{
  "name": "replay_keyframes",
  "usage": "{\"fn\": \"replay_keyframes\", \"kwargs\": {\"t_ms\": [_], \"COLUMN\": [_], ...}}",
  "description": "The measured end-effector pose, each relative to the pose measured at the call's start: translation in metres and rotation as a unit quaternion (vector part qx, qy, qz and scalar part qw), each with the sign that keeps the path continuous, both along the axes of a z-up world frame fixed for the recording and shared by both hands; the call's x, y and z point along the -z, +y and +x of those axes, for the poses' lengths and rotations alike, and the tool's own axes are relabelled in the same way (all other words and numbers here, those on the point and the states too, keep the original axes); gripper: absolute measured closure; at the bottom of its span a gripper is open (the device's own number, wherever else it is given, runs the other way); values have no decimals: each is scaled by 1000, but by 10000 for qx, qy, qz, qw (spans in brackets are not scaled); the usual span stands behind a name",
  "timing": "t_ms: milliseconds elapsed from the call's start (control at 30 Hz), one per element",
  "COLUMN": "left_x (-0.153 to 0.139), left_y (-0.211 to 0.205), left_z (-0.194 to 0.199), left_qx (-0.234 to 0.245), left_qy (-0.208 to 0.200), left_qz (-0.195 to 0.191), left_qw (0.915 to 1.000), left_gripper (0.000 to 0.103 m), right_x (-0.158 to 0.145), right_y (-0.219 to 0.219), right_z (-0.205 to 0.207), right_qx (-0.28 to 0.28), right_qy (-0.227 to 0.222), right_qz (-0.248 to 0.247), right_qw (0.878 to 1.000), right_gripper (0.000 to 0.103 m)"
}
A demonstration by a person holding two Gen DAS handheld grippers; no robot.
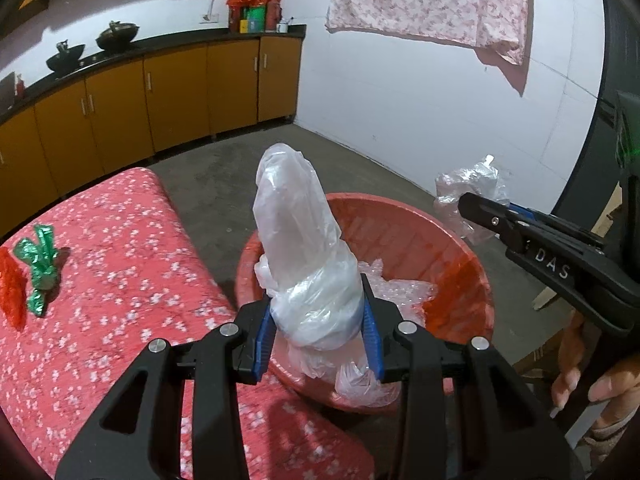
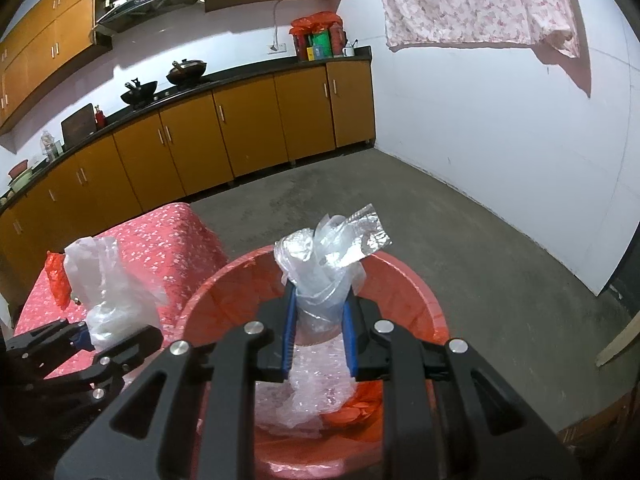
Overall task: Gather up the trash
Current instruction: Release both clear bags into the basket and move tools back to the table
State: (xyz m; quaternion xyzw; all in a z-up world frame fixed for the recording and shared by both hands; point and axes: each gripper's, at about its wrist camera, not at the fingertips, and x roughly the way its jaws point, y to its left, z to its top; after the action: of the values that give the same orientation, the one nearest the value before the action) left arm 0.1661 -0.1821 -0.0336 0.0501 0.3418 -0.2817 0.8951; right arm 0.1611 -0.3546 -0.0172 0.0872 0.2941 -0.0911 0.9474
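My left gripper [image 1: 316,300] is shut on a bunched, whitish plastic bag [image 1: 296,224] that stands up above the near rim of a red plastic basin [image 1: 452,240]. My right gripper [image 2: 320,292] is shut on a wad of clear plastic with a strip of silver foil [image 2: 332,252], held over the same basin [image 2: 224,280]. Bubble wrap [image 2: 316,392] lies in the basin's bottom. In the left wrist view the right gripper [image 1: 466,204] comes in from the right with its clear wad [image 1: 468,188]. In the right wrist view the left gripper [image 2: 86,338] and its bag [image 2: 104,292] show at the left.
A table under a pink floral cloth [image 1: 120,264] stands left of the basin, with a green wrapper [image 1: 38,268] and a red wrapper [image 1: 10,292] on it. Orange kitchen cabinets [image 2: 240,132] line the far wall. A floral cloth [image 2: 476,0] hangs on the white wall. A hand [image 1: 592,384] grips the right tool.
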Motion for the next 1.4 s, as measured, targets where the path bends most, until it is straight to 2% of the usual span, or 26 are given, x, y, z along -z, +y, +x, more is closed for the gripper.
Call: {"fn": "replay_keyframes", "kwargs": {"t_ms": [500,567,800,900,967,1200,1300,1400], "left_x": [15,18,25,26,26,19,16,14], "left_y": [-33,-34,-28,-21,-14,5,18,36], "left_z": [11,11,14,15,16,16,15,14], "left_qx": [267,287,172,55,-31,-306,-486,-713], "left_qy": [172,222,343,342,353,239,128,83], "left_qz": [124,116,98,101,88,15,32,3], "left_qw": [9994,9993,9992,9993,9993,9992,9987,9974], "left_gripper": [65,57,52,49,48,46,41,39], "right_x": [10,10,15,17,16,13,10,7], "right_y": [-17,-20,-24,-24,-24,-22,-18,-8], "right_z": [4,3,5,4,2,-1,-3,-3], "right_qx": [-37,-43,-62,-57,-44,5,17,-78], "right_qy": [-34,-60,2,1,-27,-94,-138,-201], "right_qz": [123,205,376,387,384,334,203,0], "right_qw": [9999,9998,9993,9992,9992,9994,9997,9998], "right_gripper": [82,79,77,70,61,56,51,42]}}
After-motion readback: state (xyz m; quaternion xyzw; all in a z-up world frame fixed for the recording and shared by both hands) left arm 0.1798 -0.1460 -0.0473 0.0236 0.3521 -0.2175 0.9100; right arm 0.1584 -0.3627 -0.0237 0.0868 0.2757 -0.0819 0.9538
